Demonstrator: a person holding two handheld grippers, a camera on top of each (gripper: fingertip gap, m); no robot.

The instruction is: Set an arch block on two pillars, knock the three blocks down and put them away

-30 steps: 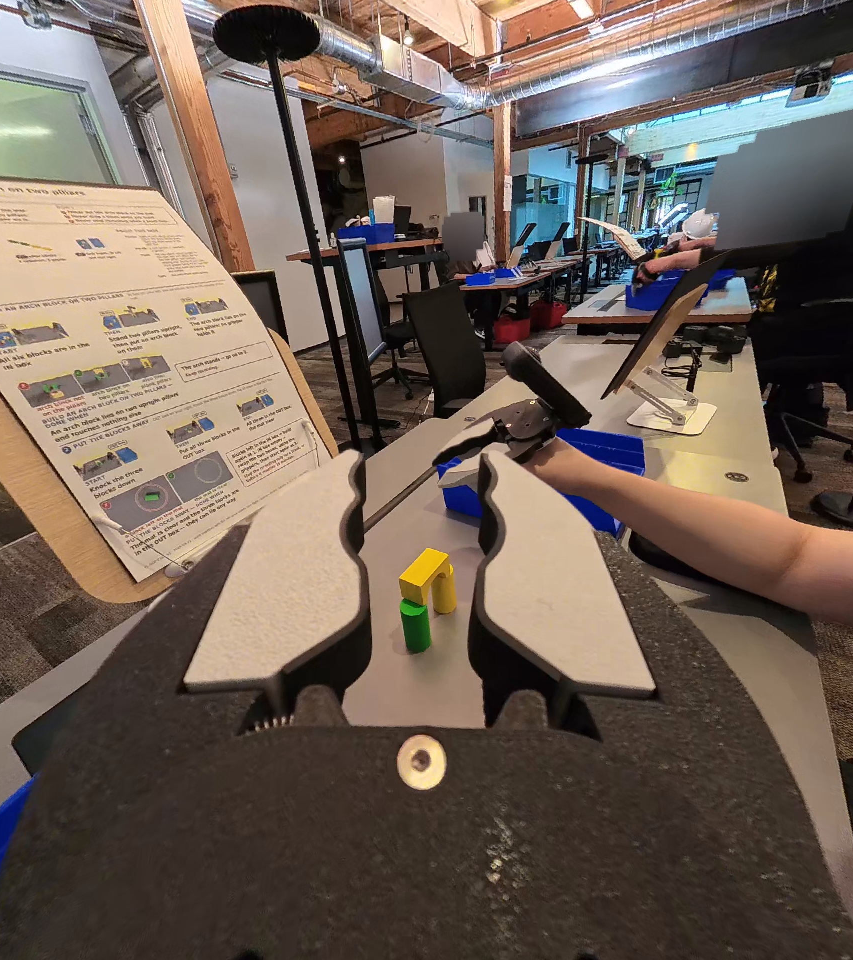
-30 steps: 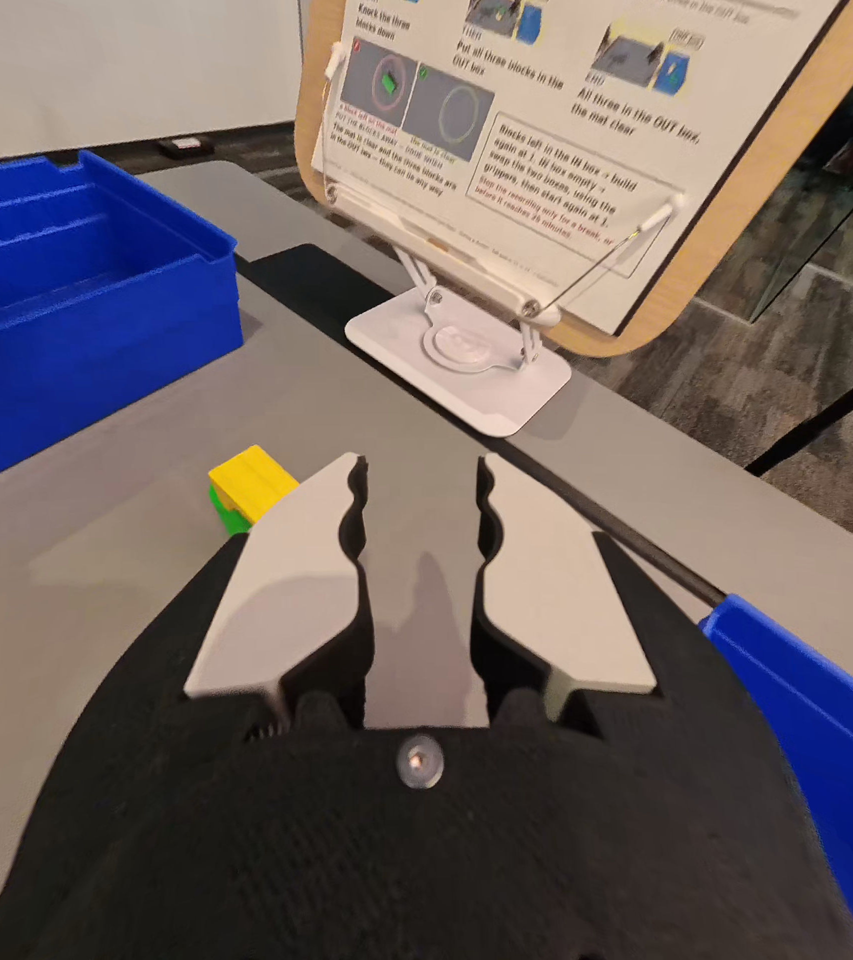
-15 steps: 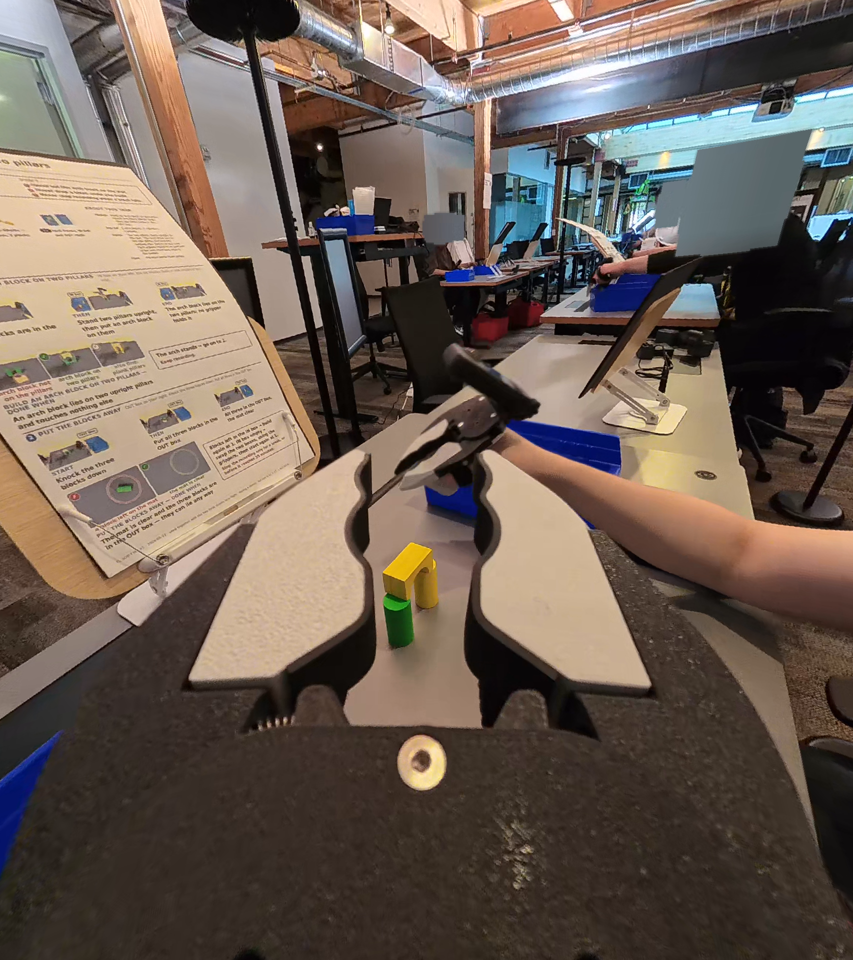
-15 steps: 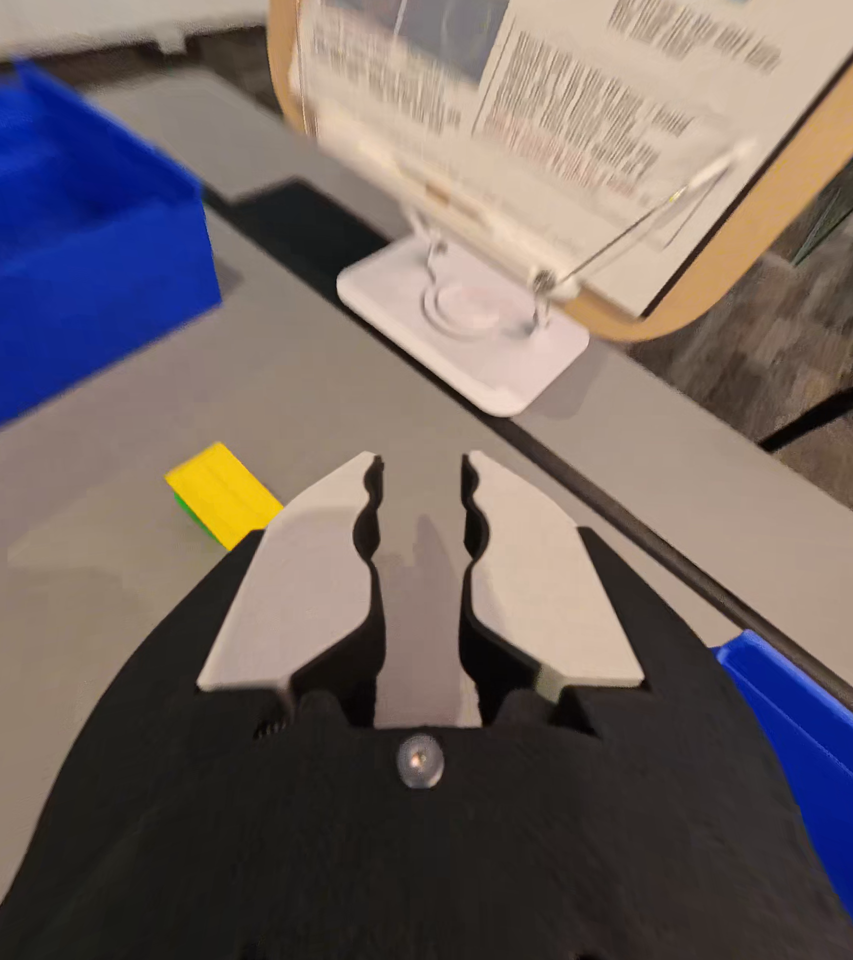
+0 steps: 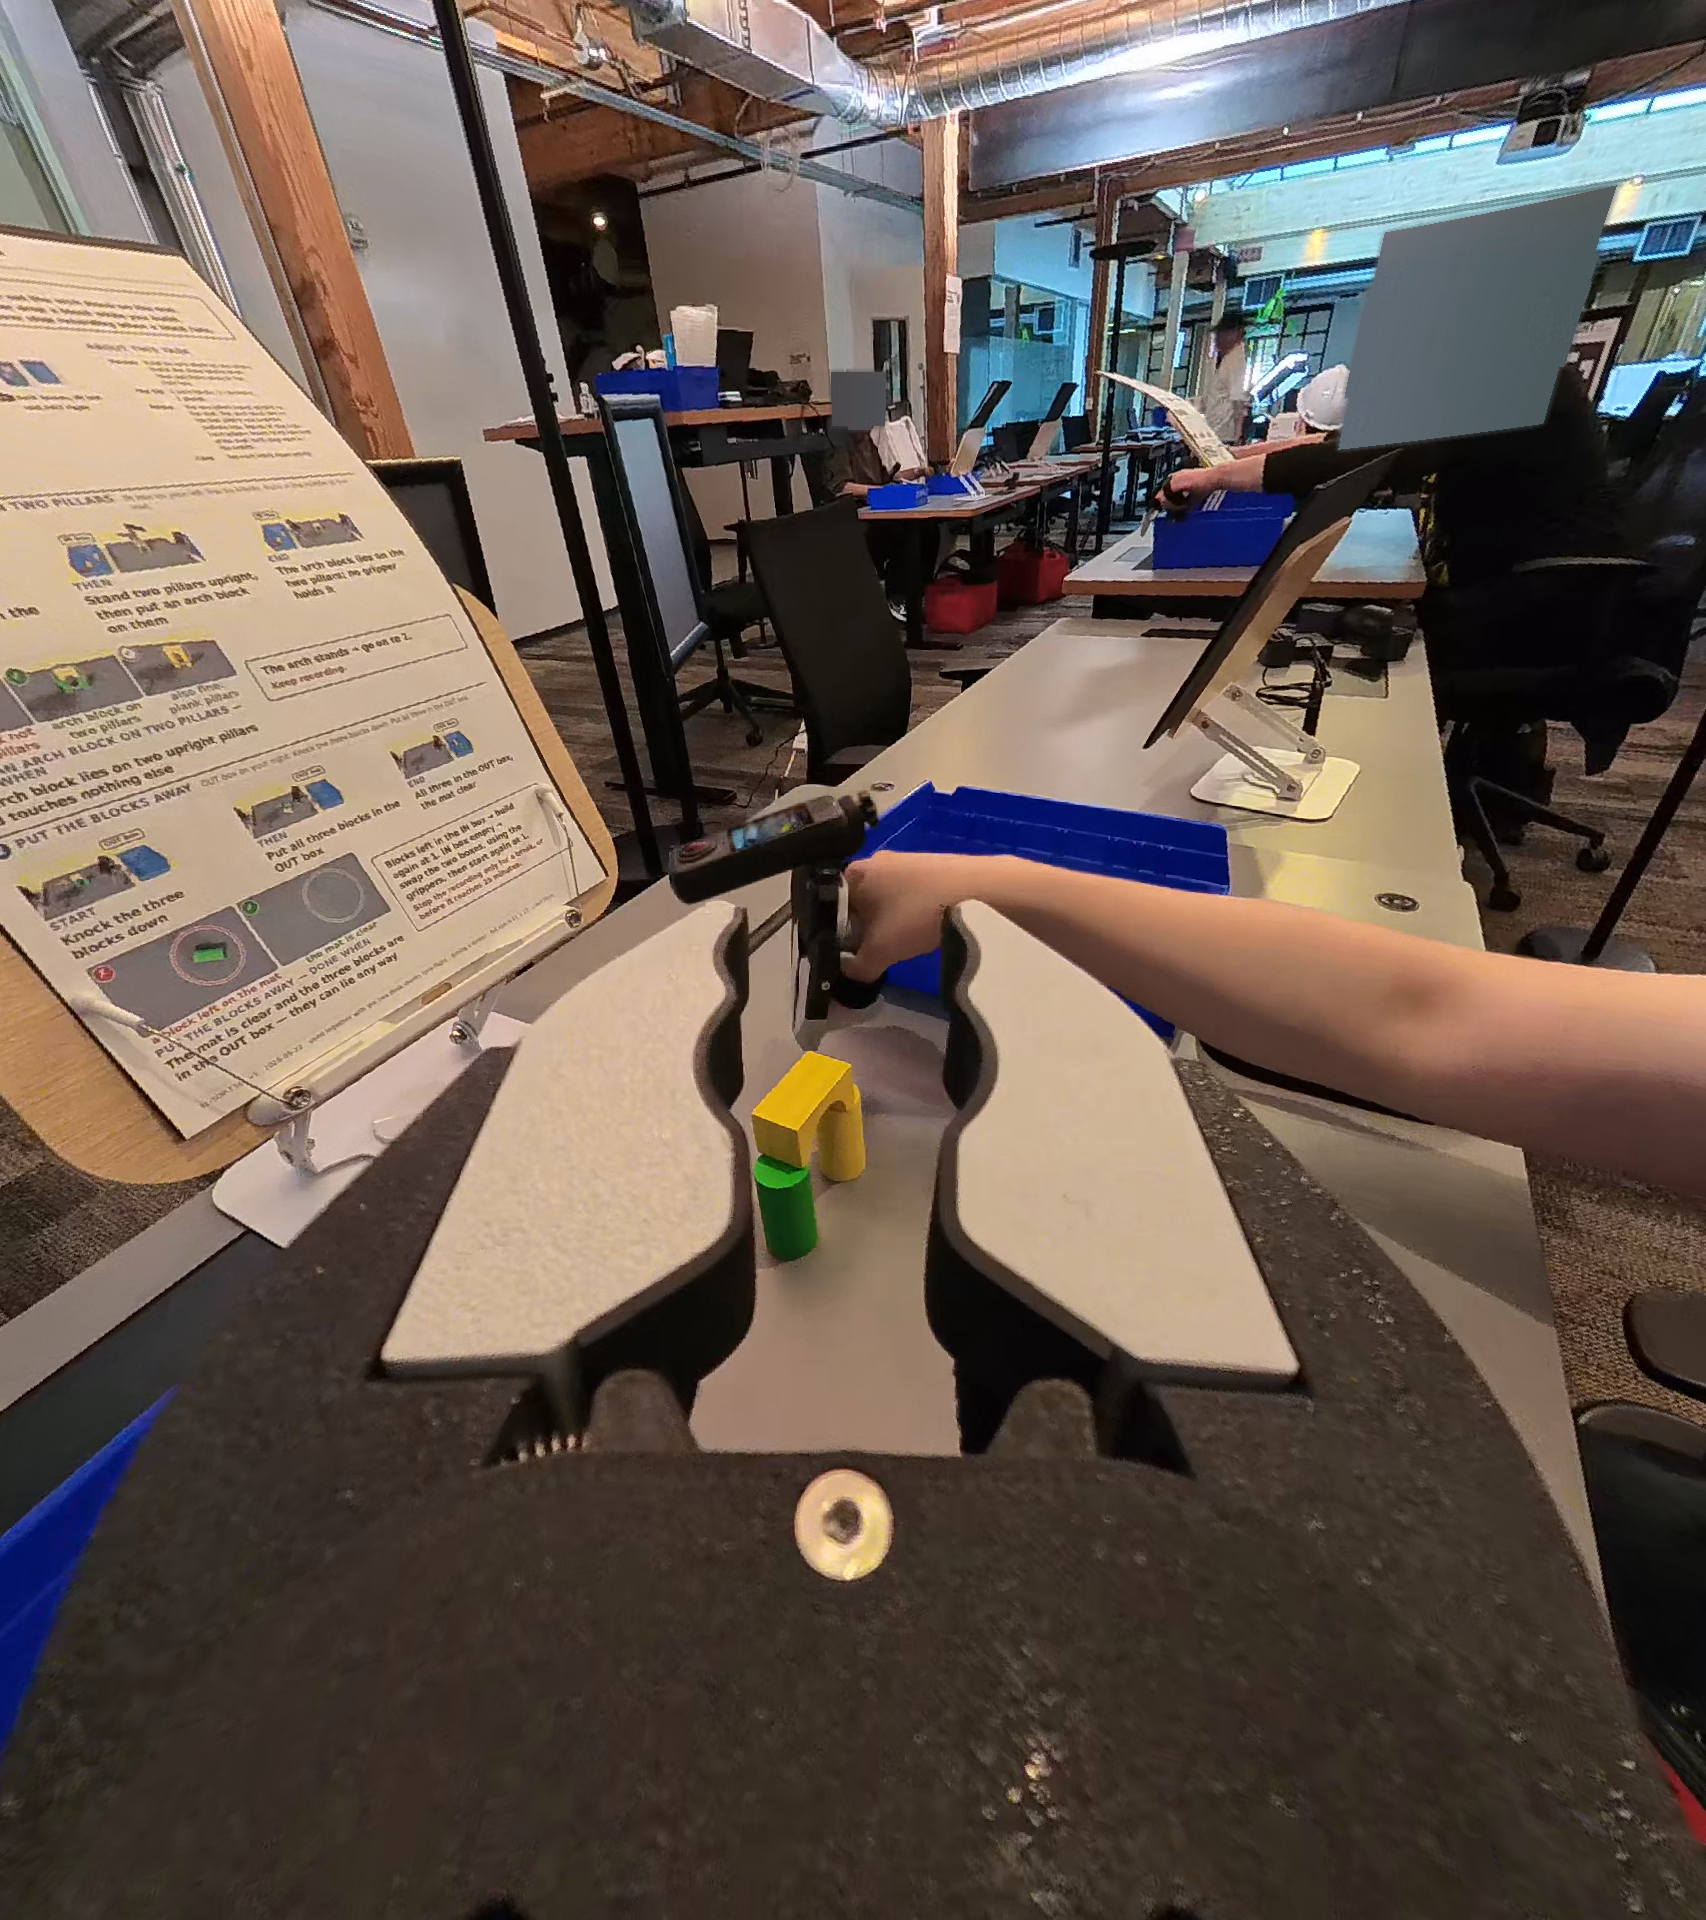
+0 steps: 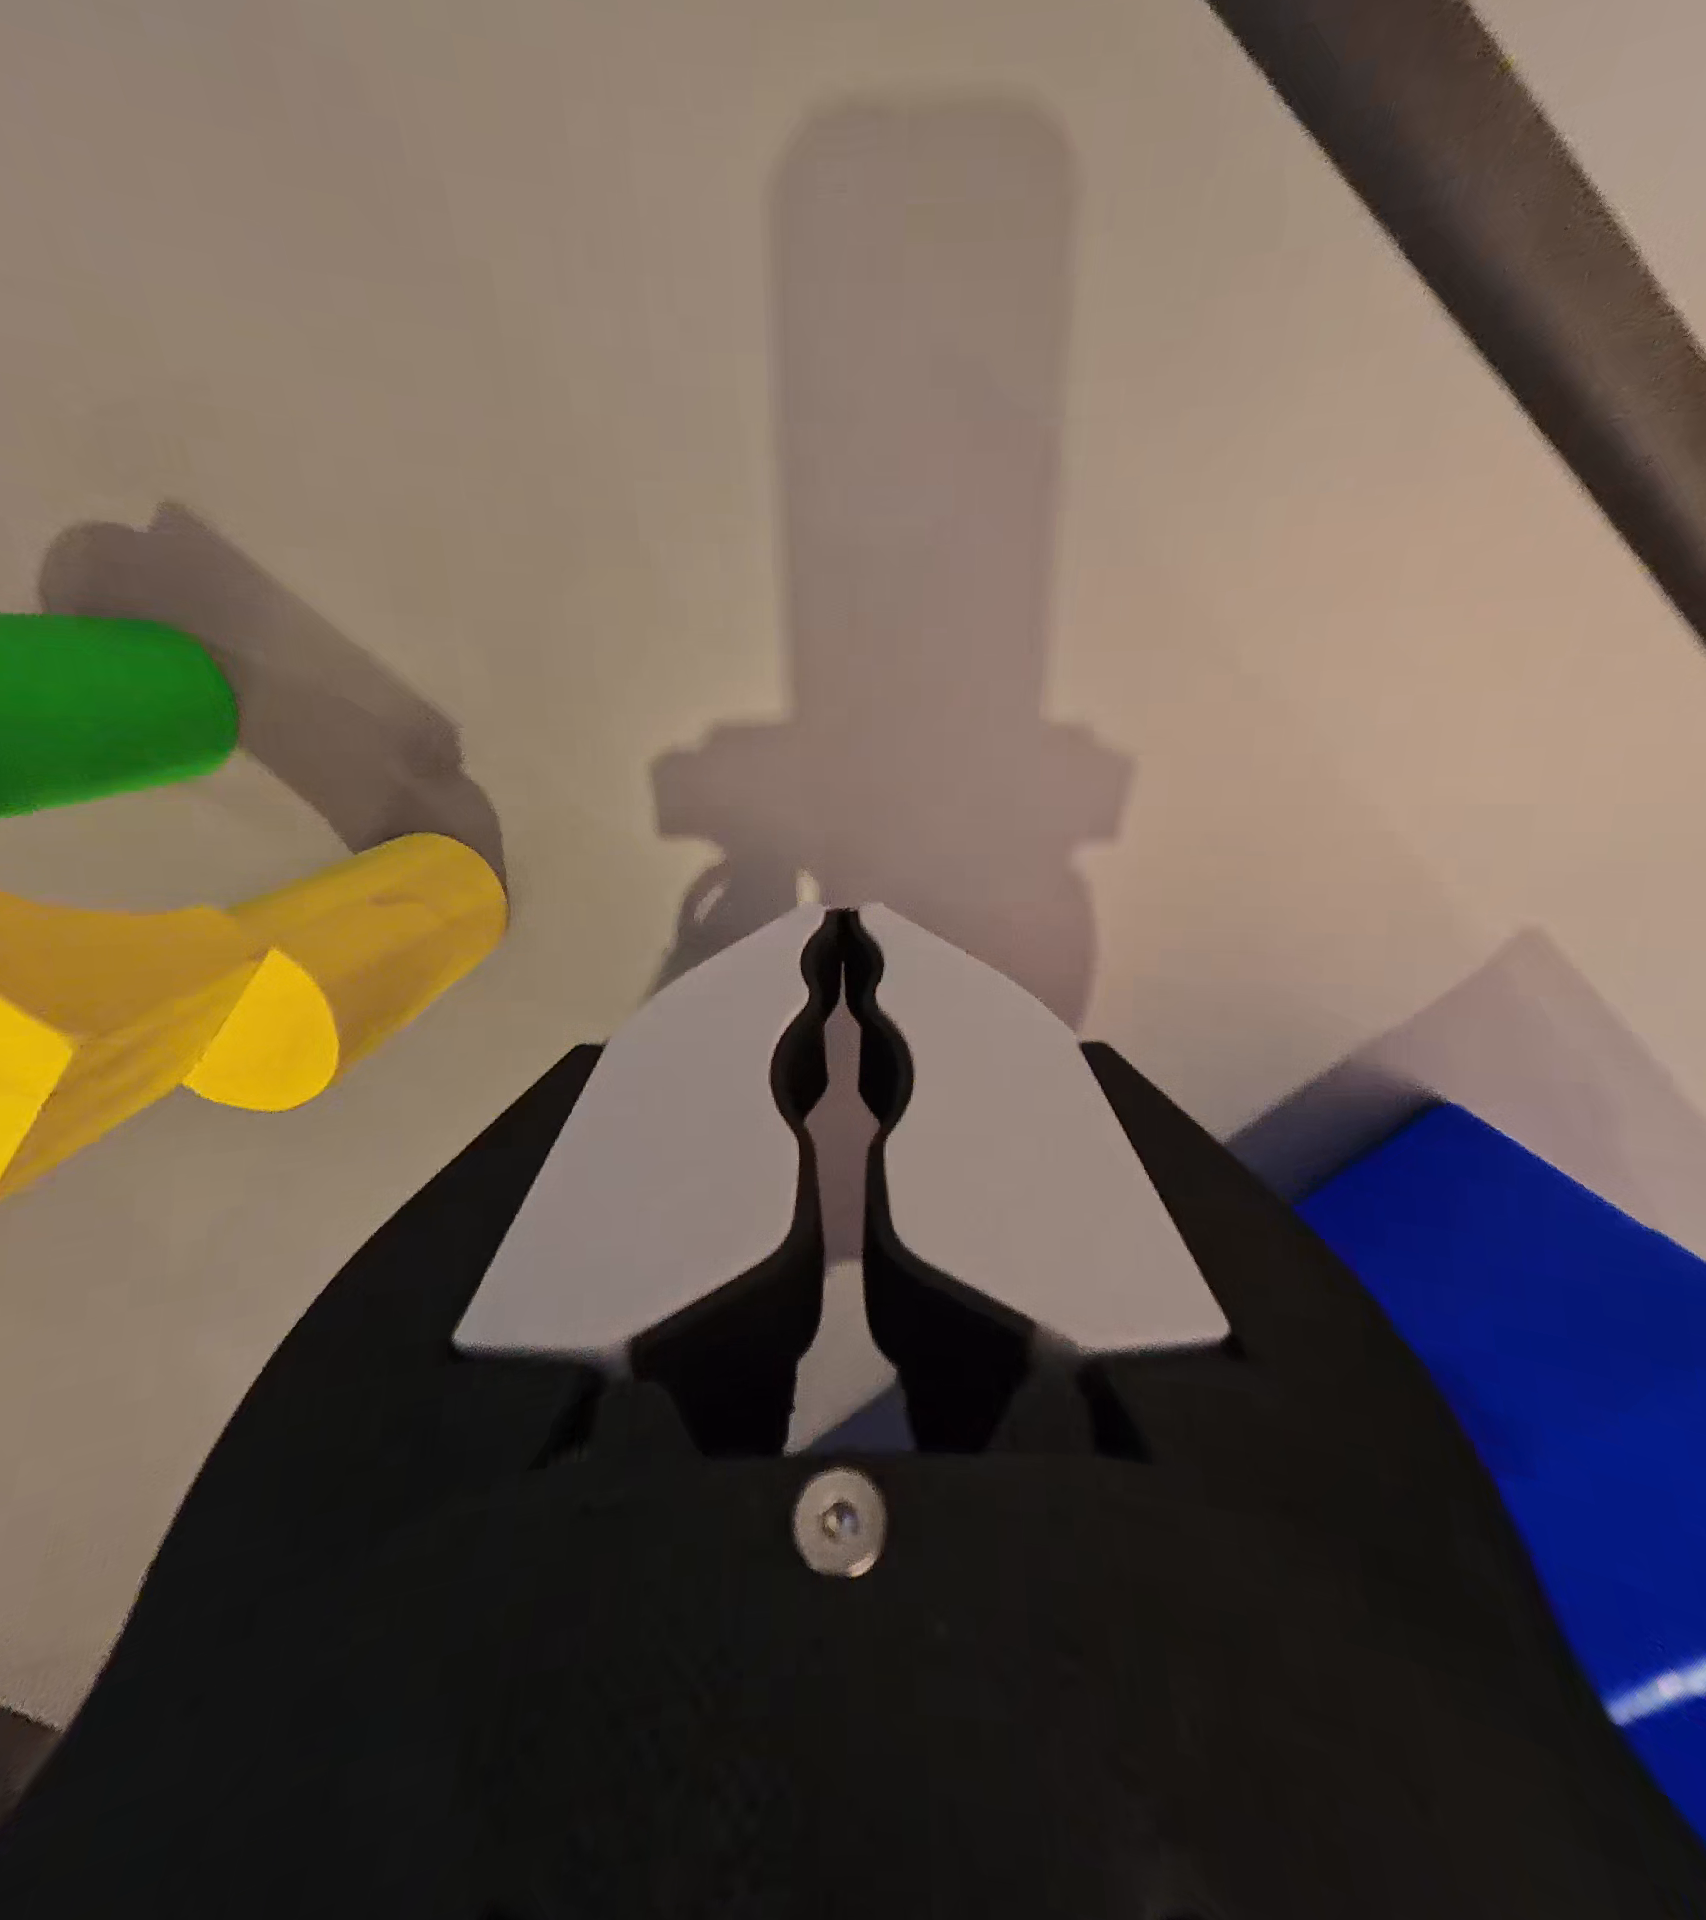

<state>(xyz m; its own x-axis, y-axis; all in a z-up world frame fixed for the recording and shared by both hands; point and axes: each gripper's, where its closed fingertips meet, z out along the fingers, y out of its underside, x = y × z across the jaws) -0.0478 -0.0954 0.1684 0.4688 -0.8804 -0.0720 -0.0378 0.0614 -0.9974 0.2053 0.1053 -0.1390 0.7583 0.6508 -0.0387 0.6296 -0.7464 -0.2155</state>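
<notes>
Fingers on your right gripper (image 6: 841,914) have just pinched closed on nothing and dropped beside the yellow arch block (image 5: 803,1103), standing on its green pillar (image 5: 784,1205) and yellow pillar (image 5: 844,1138) on the tabletop (image 5: 828,1340). Looks like knock-down time. Left gripper (image 5: 841,1049) hangs released.

Blk foam gripper (image 5: 841,1049) bodies, grey wavy fingers (image 5: 579,1174), silver ctr screw (image 5: 843,1524)

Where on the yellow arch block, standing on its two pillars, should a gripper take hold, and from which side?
Probably from above, closing on the two flat long faces of the yellow arch block near its middle. Those faces look parallel, so flat fingers should seat well. It rests on the green pillar and the yellow pillar, so a sideways approach risks toppling them. The curved underside offers no flat grip.
</notes>
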